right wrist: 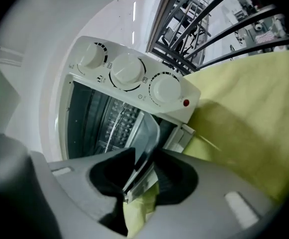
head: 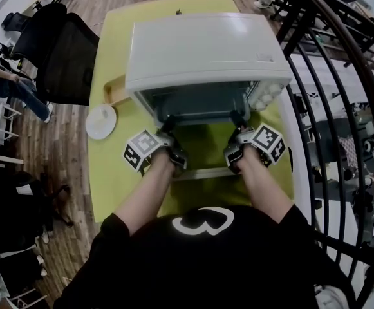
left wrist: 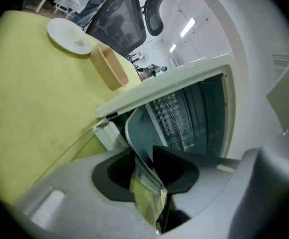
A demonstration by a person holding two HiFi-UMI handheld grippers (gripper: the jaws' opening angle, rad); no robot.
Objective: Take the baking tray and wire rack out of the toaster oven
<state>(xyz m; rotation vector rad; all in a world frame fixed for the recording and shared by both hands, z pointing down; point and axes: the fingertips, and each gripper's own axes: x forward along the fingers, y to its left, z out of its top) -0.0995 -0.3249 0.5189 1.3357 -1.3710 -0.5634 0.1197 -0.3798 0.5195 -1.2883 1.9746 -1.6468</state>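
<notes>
The left tool (left wrist: 146,164) and right tool (right wrist: 144,166) each clamp the baking tray's (left wrist: 143,133) front rim. The tray looks partway out of the toaster oven (head: 199,44), toward 6 o'clock. The wire rack (left wrist: 176,118) sits inside, not yet taken.

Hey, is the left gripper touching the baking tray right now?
Touching. The left gripper view shows the left gripper with its two dark pads pressed on either side of the baking tray at its front rim.
</notes>
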